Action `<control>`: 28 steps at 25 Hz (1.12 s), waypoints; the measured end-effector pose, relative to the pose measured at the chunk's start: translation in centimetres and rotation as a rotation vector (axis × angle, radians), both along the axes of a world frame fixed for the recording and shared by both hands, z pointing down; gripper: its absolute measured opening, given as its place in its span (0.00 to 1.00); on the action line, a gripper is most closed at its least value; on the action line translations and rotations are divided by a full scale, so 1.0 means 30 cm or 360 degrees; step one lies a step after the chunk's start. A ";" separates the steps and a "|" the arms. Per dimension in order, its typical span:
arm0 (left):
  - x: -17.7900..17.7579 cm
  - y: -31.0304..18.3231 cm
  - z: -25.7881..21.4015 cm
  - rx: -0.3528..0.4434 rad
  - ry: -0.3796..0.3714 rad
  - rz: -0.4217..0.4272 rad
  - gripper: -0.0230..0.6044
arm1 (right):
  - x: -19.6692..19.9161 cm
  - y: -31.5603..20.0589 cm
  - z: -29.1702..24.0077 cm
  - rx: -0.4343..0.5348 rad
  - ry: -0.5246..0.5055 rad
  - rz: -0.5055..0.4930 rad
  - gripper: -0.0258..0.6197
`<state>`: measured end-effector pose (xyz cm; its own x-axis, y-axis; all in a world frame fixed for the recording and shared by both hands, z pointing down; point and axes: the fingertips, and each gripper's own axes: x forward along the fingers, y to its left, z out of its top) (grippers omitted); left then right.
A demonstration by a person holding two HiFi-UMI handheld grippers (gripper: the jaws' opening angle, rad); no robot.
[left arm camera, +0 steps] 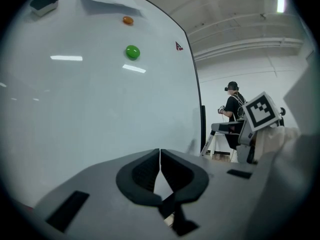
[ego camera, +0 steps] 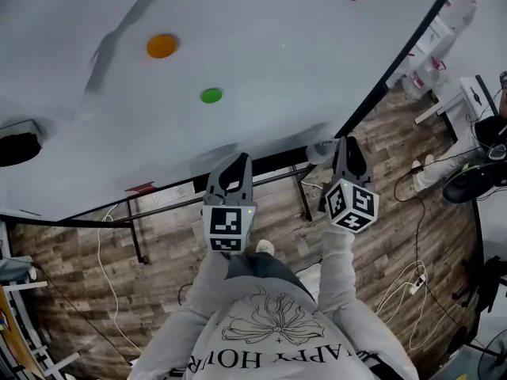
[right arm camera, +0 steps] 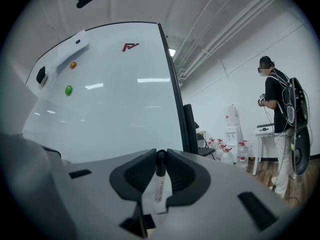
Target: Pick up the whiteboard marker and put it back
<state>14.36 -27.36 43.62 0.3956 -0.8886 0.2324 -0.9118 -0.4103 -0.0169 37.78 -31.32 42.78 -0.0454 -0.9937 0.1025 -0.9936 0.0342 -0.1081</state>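
The whiteboard marker (right arm camera: 159, 185), white with a black cap, stands upright between the jaws of my right gripper (right arm camera: 160, 155), which is shut on it. In the head view the right gripper (ego camera: 348, 146) points at the lower right edge of the whiteboard (ego camera: 277, 38). My left gripper (ego camera: 236, 165) is beside it, to its left. In the left gripper view the left gripper (left arm camera: 160, 152) is shut with nothing between its pads, facing the whiteboard (left arm camera: 90, 109).
An orange magnet (ego camera: 162, 46), a green magnet (ego camera: 211, 96) and a black eraser (ego camera: 17, 145) sit on the board. Another person (right arm camera: 277, 114) stands at the right near a small white table. Water bottles (right arm camera: 232, 151) and cables (ego camera: 404, 287) lie on the wood floor.
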 end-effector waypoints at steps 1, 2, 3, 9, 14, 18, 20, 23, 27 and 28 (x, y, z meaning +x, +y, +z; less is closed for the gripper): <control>-0.003 0.005 -0.009 0.0008 0.0002 0.0003 0.05 | -0.008 0.006 -0.020 0.0014 0.0015 -0.0003 0.14; -0.006 0.009 -0.018 0.0017 0.0003 0.0007 0.05 | -0.015 0.010 -0.038 0.0027 0.0024 -0.0006 0.14; -0.009 0.013 -0.027 0.0027 0.0003 0.0012 0.05 | -0.022 0.014 -0.054 0.0038 0.0030 -0.0008 0.14; -0.037 0.030 -0.066 0.0064 0.0026 0.0022 0.05 | -0.077 0.036 -0.115 0.0083 0.0044 -0.0033 0.14; -0.069 0.041 -0.084 0.0078 0.0040 0.0015 0.05 | -0.158 0.044 -0.119 0.0070 0.0058 -0.0086 0.14; -0.115 0.054 -0.078 0.0069 0.0047 -0.0010 0.05 | -0.251 0.040 -0.075 0.0008 0.0167 -0.0152 0.14; -0.138 0.060 -0.067 0.0055 0.0049 -0.0022 0.05 | -0.300 0.036 -0.044 -0.0031 0.0226 -0.0196 0.14; -0.176 0.072 -0.049 0.0032 0.0053 -0.0046 0.05 | -0.367 0.031 0.016 -0.0097 0.0300 -0.0261 0.14; -0.240 0.098 -0.022 -0.0001 0.0053 -0.0105 0.05 | -0.466 0.036 0.112 -0.0186 0.0497 -0.0370 0.14; -0.257 0.102 -0.014 -0.0008 0.0055 -0.0120 0.05 | -0.492 0.037 0.135 -0.0209 0.0549 -0.0395 0.14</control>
<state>6.65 -24.31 43.19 0.3355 -0.9149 0.2246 -0.9400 -0.3406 0.0169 23.02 -30.22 46.82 -0.2222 -0.9345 0.2783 -0.9356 0.2847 0.2089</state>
